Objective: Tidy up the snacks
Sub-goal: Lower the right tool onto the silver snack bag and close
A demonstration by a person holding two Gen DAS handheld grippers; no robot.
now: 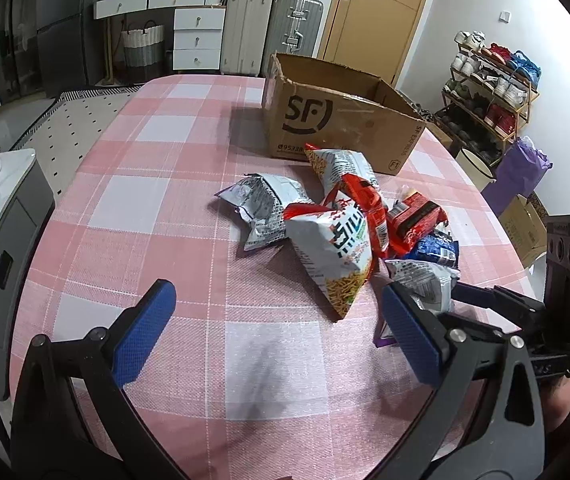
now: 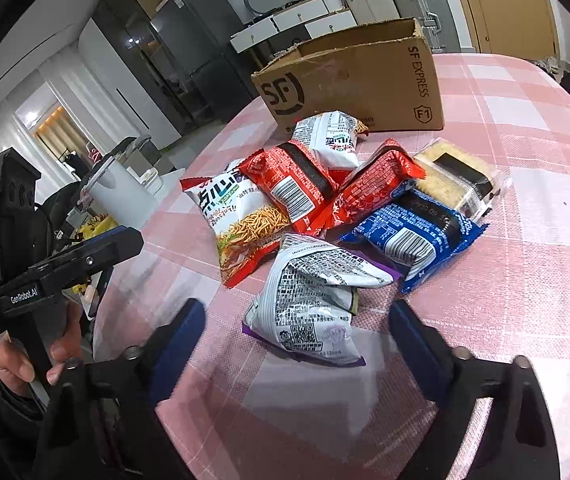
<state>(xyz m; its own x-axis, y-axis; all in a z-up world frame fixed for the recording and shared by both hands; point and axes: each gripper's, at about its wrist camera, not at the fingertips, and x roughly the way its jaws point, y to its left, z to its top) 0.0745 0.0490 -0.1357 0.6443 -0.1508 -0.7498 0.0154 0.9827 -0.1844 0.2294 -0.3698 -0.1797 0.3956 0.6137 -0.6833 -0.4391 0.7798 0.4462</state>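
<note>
Pink checked bench (image 1: 157, 184) holds a snack pile (image 2: 325, 208) near the box (image 2: 365, 80). Both tongs, left (image 1: 277, 328) and right (image 2: 297, 344), gape empty. That crinkly white bag (image 2: 309, 300) looks light (pinch its middle).

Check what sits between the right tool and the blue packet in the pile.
In the right wrist view, a crumpled white packet with purple edges lies between the open right tool and the blue packet, overlapping the blue packet's near edge.
</note>
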